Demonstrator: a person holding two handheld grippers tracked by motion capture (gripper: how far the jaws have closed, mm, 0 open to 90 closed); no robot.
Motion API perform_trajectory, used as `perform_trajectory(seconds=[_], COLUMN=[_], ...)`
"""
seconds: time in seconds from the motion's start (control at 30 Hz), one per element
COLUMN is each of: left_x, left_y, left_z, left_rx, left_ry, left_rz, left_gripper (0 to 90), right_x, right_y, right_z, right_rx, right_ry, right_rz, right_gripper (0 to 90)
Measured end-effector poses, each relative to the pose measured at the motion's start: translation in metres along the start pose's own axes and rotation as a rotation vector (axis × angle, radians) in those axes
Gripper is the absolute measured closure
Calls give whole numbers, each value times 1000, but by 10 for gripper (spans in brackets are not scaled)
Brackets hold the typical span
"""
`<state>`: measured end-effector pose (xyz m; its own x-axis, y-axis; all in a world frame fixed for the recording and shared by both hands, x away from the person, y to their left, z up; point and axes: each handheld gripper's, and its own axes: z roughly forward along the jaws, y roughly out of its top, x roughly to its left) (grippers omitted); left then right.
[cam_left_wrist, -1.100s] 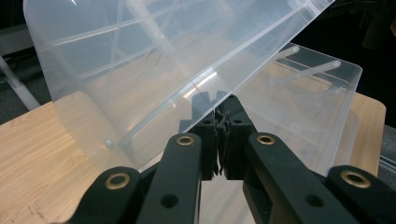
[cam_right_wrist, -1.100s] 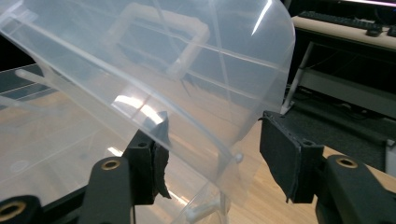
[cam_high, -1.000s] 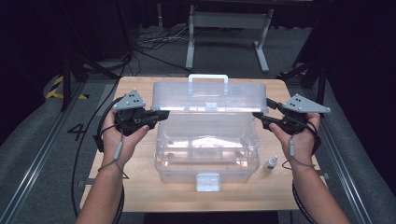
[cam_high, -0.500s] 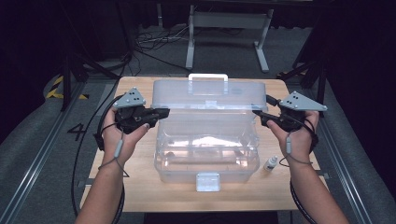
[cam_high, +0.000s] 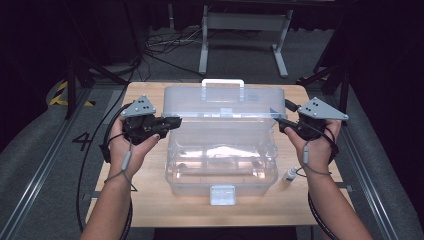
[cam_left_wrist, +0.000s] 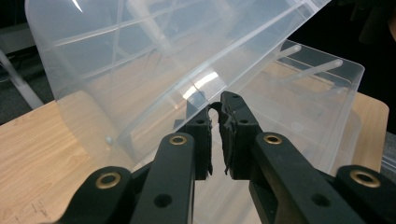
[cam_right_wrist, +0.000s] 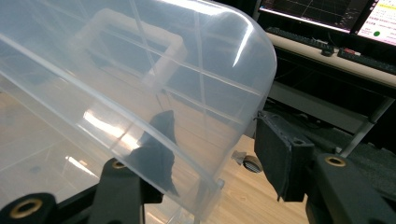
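Note:
A clear plastic box (cam_high: 220, 165) stands on the wooden table (cam_high: 150, 200) with its lid (cam_high: 225, 102) raised. My left gripper (cam_high: 175, 121) is at the lid's left edge. In the left gripper view its jaws (cam_left_wrist: 215, 109) have just been opening, leaving a narrow gap, with the lid's rim (cam_left_wrist: 140, 60) at their tips. My right gripper (cam_high: 280, 121) is at the lid's right edge. Its jaws (cam_right_wrist: 215, 123) stand wide and have just been closing. The lid's corner (cam_right_wrist: 140, 70) lies between them, and the outer pad (cam_right_wrist: 280, 154) is clear of it.
A small vial (cam_high: 290, 175) lies on the table right of the box. The box's front latch (cam_high: 222, 194) faces the person, and the white handle (cam_high: 222, 82) sits on the lid's top. Cables and a metal stand (cam_high: 245, 30) are on the floor beyond the table.

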<state>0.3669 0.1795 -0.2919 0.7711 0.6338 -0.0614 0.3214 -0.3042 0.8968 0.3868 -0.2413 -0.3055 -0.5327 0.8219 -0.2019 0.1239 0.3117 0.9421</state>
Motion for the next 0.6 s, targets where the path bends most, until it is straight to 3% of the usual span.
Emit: perform_trajectory(seconds=[0.27, 0.5, 0.6], left_x=[-1, -4, 1], left_y=[-9, -28, -37], left_z=[-16, -29, -32], left_rx=[-6, 17, 17], left_ry=[-7, 46, 56], left_rz=[-13, 7, -15], left_gripper=[769, 746, 747], right_x=[0, -1, -2], right_y=[1, 3, 4], right_z=[-3, -6, -7], right_rx=[-1, 25, 29], right_ry=[-17, -24, -29], right_rz=[-29, -46, -50], right_gripper=[529, 631, 641])
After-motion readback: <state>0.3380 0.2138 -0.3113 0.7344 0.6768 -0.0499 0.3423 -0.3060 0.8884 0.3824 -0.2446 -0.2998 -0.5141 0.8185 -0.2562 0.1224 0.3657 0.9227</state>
